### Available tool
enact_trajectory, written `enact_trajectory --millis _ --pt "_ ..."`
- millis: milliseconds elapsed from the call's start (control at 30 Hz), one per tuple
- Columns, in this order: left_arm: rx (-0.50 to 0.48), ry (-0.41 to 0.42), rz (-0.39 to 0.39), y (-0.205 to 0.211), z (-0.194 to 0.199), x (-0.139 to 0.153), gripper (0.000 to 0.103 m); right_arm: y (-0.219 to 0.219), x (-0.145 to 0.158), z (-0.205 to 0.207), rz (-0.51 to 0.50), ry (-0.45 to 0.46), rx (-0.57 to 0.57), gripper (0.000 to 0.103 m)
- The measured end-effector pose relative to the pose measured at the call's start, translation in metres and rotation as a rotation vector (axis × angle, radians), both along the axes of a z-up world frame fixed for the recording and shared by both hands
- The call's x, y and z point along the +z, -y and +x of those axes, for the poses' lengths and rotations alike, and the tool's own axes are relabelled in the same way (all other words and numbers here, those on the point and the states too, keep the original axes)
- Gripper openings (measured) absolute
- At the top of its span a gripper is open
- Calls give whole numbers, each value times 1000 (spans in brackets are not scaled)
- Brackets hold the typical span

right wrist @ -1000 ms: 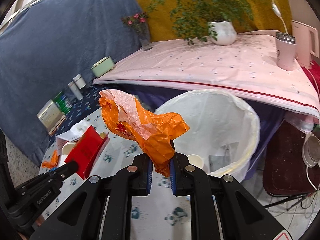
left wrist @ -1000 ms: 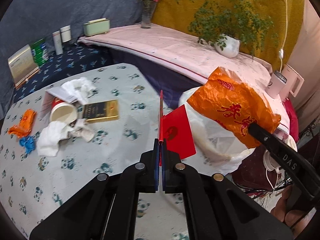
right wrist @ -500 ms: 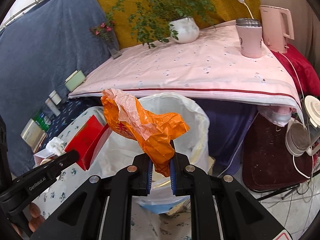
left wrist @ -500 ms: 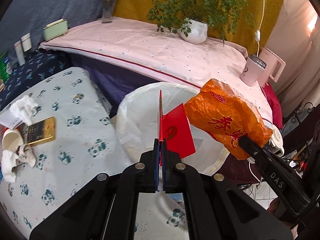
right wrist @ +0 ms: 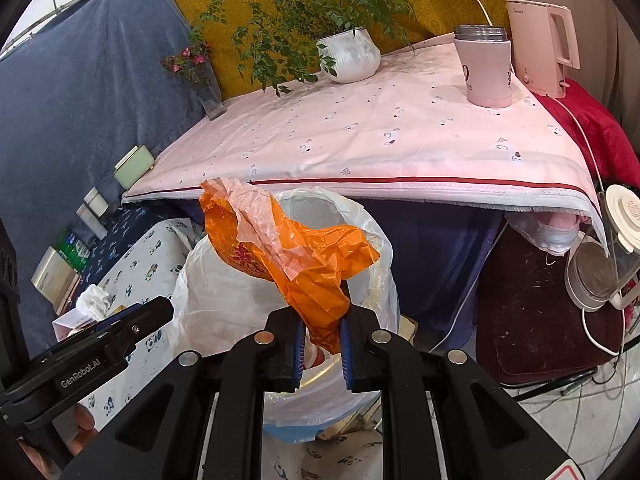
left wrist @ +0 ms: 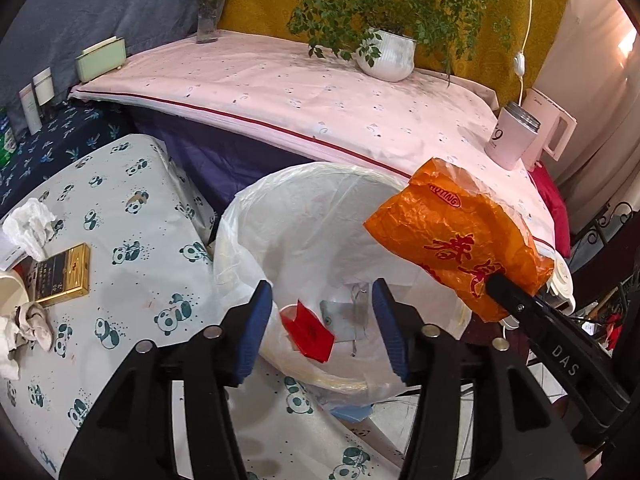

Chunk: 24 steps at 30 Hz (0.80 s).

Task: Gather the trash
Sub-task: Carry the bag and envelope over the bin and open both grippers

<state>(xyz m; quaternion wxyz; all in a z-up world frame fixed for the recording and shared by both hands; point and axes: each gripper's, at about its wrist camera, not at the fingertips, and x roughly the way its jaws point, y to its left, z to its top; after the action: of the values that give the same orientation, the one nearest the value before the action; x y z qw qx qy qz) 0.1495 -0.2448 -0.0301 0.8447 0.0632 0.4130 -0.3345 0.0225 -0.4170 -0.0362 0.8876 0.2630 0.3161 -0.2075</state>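
My left gripper (left wrist: 322, 326) is open and empty above the white-lined trash bin (left wrist: 256, 236). A red packet (left wrist: 310, 328) lies inside the bin below the spread jaws. My right gripper (right wrist: 322, 350) is shut on a crumpled orange plastic bag (right wrist: 296, 256) and holds it over the bin's rim (right wrist: 376, 236). The orange bag also shows in the left wrist view (left wrist: 460, 240), at the bin's right side. On the panda-print table (left wrist: 132, 264) lie a gold box (left wrist: 62, 274), crumpled white tissues (left wrist: 30, 226) and a paper cup (left wrist: 10, 290).
A pink-covered table (left wrist: 320, 96) stands behind the bin with a potted plant (left wrist: 386, 58), flower vase (left wrist: 210, 12), pink tumbler (left wrist: 512, 140) and kettle (right wrist: 542, 46). Bottles and a green box (left wrist: 100, 58) stand at the far left. Cables and appliances (right wrist: 600, 276) lie at the right.
My left gripper has opened over the bin and the red packet has dropped into it. Both grippers moved right from the table to the bin. The right gripper still holds the orange bag.
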Motion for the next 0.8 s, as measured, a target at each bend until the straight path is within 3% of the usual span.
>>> enact_trajectory --millis 333,467,533,600,667,800 --pt "68 8 5 -23 7 -5 60 -17 -5 21 -3 -14 48 17" --pt "98 9 -1 -36 10 -6 65 -24 -5 29 -8 -16 59 23" --pt "112 12 0 -42 11 -7 65 -26 -6 31 -13 -15 58 29" --pt "125 9 4 -47 12 -9 66 -29 -5 32 -7 -6 56 42" --pt "139 3 4 -51 13 -10 71 -31 -3 33 -8 0 55 44" --pt "164 3 -2 -62 13 -11 72 -39 1 35 -16 2 68 44"
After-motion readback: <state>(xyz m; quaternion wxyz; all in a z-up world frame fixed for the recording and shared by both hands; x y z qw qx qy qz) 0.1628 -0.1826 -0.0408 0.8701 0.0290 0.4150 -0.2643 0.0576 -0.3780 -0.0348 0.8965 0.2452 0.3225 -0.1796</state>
